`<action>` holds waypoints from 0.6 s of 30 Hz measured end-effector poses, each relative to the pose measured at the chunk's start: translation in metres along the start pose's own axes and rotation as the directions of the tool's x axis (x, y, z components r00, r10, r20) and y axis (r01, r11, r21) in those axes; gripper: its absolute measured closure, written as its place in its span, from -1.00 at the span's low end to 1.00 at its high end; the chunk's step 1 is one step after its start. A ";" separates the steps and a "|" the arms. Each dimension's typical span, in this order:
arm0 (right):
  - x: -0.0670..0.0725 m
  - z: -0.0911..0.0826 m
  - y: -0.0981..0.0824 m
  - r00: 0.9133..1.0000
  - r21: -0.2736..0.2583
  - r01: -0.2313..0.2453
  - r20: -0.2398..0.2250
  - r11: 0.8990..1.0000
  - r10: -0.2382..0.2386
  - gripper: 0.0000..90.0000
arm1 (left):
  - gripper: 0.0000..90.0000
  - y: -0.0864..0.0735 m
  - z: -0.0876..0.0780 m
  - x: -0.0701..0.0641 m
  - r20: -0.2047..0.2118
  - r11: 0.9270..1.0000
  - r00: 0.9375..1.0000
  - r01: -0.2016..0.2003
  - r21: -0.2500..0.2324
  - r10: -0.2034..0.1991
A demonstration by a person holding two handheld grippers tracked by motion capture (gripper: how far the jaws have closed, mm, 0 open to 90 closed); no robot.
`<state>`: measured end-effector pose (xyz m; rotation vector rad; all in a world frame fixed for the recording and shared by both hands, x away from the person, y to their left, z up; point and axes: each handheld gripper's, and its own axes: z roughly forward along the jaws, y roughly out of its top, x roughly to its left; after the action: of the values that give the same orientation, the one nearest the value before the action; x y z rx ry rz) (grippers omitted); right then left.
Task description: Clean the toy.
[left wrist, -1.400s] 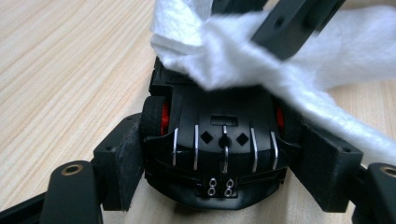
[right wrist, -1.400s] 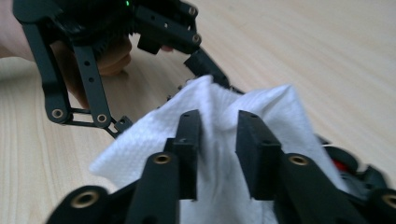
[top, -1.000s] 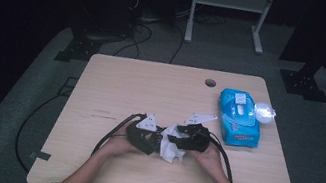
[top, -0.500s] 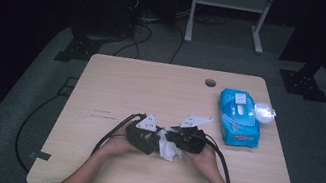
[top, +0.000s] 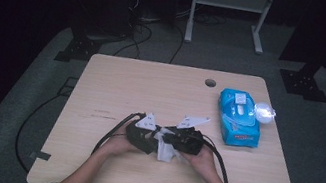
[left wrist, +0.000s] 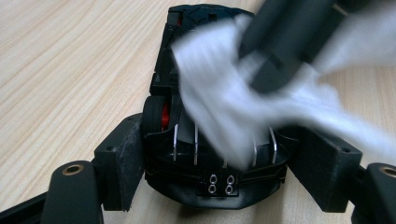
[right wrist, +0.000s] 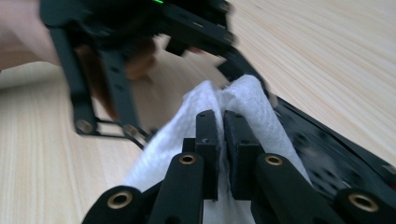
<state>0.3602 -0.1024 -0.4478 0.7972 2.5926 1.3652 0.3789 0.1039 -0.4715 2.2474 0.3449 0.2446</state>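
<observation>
A black toy car [left wrist: 161, 88] with a red wheel hub sits between the jaws of my left gripper [left wrist: 219, 163], whose pads press on both its sides. My right gripper [right wrist: 222, 121] is shut on a white wipe [right wrist: 252, 98] and holds it against the car's black body [right wrist: 327, 154]. In the left gripper view the wipe [left wrist: 219, 102] is blurred and drapes over the car. From above, the left gripper [top: 143, 136] and the right gripper [top: 182, 140] meet near the table's front middle, with the wipe [top: 165, 152] between them.
A blue pack of wipes [top: 238, 117] lies at the right of the wooden table [top: 127, 80], with a clear crumpled wrapper [top: 264, 111] beside it. A cable hole [top: 210, 82] is near the far edge. Cables trail from both grippers toward the person.
My right gripper has edged slightly left toward the left gripper with the wipe. The left hand and the car have stayed put.
</observation>
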 end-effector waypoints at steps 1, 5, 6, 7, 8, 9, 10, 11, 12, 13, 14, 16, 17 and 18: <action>0.003 0.003 0.002 1.000 -0.003 0.016 -0.004 1.000 -0.016 0.87 | -0.46 0.000 0.000 0.000 -0.001 1.000 1.000 -0.005 0.004 0.005; 0.004 0.007 0.007 1.000 0.005 0.020 0.011 1.000 -0.020 0.87 | -0.46 0.000 -0.001 0.000 0.004 1.000 1.000 0.009 -0.005 -0.009; 0.001 0.007 0.008 0.999 0.002 0.011 0.036 1.000 -0.011 0.87 | -0.45 0.000 0.000 0.000 0.004 1.000 1.000 0.010 -0.006 -0.010; -0.001 0.008 0.010 0.999 0.001 0.003 0.053 1.000 -0.003 0.87 | -0.45 0.001 0.000 0.000 0.002 1.000 1.000 0.006 -0.006 -0.006; -0.003 0.009 0.012 0.998 0.003 -0.007 0.058 1.000 0.007 0.87 | -0.45 0.002 0.001 -0.001 0.001 1.000 1.000 0.004 -0.006 -0.004; 0.002 0.015 0.017 0.999 0.006 0.015 0.051 1.000 -0.015 0.87 | -0.45 0.002 0.001 -0.002 0.000 1.000 1.000 -0.002 -0.001 0.002; 0.005 0.017 0.019 0.998 0.011 0.029 0.059 1.000 -0.030 0.87 | -0.45 0.002 0.001 -0.002 -0.001 1.000 1.000 0.000 0.000 0.000; 0.007 0.020 0.021 0.997 0.016 0.044 0.069 0.999 -0.045 0.87 | -0.45 0.001 0.000 -0.001 -0.003 1.000 1.000 -0.003 0.003 0.003; 0.007 0.020 0.021 0.997 0.016 0.044 0.069 0.999 -0.045 0.87 | -0.45 0.001 0.000 -0.001 -0.003 1.000 1.000 -0.003 0.003 0.003; 0.006 0.022 0.023 0.996 0.017 0.048 0.079 0.999 -0.049 0.87 | -0.45 0.000 -0.001 0.001 -0.005 1.000 1.000 0.009 0.000 -0.009; 0.006 0.022 0.023 0.996 0.017 0.048 0.079 0.999 -0.049 0.87 | -0.45 0.000 -0.001 0.001 -0.005 1.000 1.000 0.009 0.000 -0.009; -0.005 0.018 0.022 0.993 0.014 0.022 0.116 1.000 -0.024 0.87 | -0.45 -0.001 -0.002 0.002 -0.007 1.000 1.000 0.015 -0.005 -0.015; -0.011 0.015 0.020 0.990 0.018 -0.004 0.142 1.000 0.002 0.87 | -0.45 0.000 -0.002 0.002 -0.007 1.000 1.000 0.013 -0.006 -0.013; -0.017 0.012 0.018 0.988 0.011 -0.031 0.151 0.999 0.029 0.87 | -0.45 0.000 -0.001 0.002 -0.007 1.000 1.000 0.010 -0.007 -0.011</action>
<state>0.3865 -0.0937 -0.4429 0.9082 2.4859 1.2444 0.3801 0.1056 -0.4708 2.2381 0.3591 0.2480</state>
